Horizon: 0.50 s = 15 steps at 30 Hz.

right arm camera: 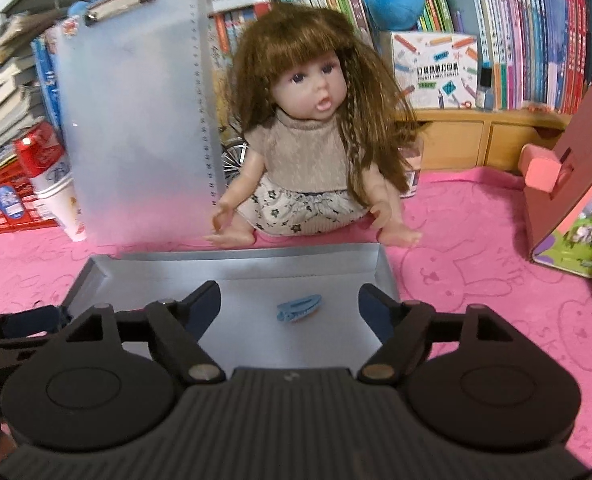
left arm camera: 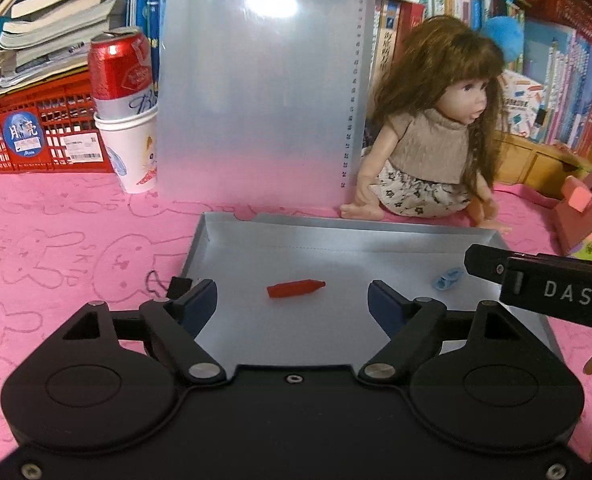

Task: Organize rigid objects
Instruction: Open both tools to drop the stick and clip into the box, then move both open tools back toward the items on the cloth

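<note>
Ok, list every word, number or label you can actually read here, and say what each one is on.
"DAS": white letters on the black body of the right claw.
"23", "24", "25": ruler numbers at the lower edge of the translucent clipboard.
"月亮": blue round sticker on the red crate.
Red can: emblem and blue script unreadable.
Book spines and white box: print too blurred.

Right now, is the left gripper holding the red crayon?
No, the left gripper is open, and the red crayon lies loose on the floor of the gray tray between its fingers.
</note>
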Each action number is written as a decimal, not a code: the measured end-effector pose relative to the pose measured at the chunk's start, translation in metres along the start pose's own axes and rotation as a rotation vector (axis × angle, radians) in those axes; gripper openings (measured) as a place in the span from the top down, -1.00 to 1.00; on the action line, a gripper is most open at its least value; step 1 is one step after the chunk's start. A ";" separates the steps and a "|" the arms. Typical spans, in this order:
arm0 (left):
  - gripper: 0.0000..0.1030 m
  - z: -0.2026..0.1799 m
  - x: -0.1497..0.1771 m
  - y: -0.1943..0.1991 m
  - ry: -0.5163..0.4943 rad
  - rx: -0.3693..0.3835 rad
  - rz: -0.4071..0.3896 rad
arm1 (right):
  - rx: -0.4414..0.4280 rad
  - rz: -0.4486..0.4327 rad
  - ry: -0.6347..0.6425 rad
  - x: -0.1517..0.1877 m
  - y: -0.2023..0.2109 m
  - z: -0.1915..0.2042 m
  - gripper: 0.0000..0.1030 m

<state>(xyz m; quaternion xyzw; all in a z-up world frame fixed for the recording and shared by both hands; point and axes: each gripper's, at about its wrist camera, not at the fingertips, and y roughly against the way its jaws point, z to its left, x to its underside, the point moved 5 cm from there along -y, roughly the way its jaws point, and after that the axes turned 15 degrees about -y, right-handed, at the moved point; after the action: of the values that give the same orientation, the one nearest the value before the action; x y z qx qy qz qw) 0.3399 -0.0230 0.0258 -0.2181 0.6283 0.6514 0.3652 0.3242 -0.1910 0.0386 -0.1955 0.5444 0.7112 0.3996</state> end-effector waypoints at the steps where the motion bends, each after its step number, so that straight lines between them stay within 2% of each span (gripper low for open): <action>1: -0.60 0.001 0.001 0.005 0.000 0.007 -0.005 | -0.013 -0.005 0.005 0.001 0.006 0.000 -0.69; 15: -0.67 -0.006 0.041 0.082 -0.045 0.104 -0.088 | -0.152 -0.075 0.071 0.024 0.091 -0.001 -0.84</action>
<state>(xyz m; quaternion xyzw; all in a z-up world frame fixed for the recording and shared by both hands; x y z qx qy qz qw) 0.2517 -0.0164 0.0485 -0.2115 0.6426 0.6061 0.4182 0.2388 -0.1915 0.0777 -0.2705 0.4948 0.7278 0.3903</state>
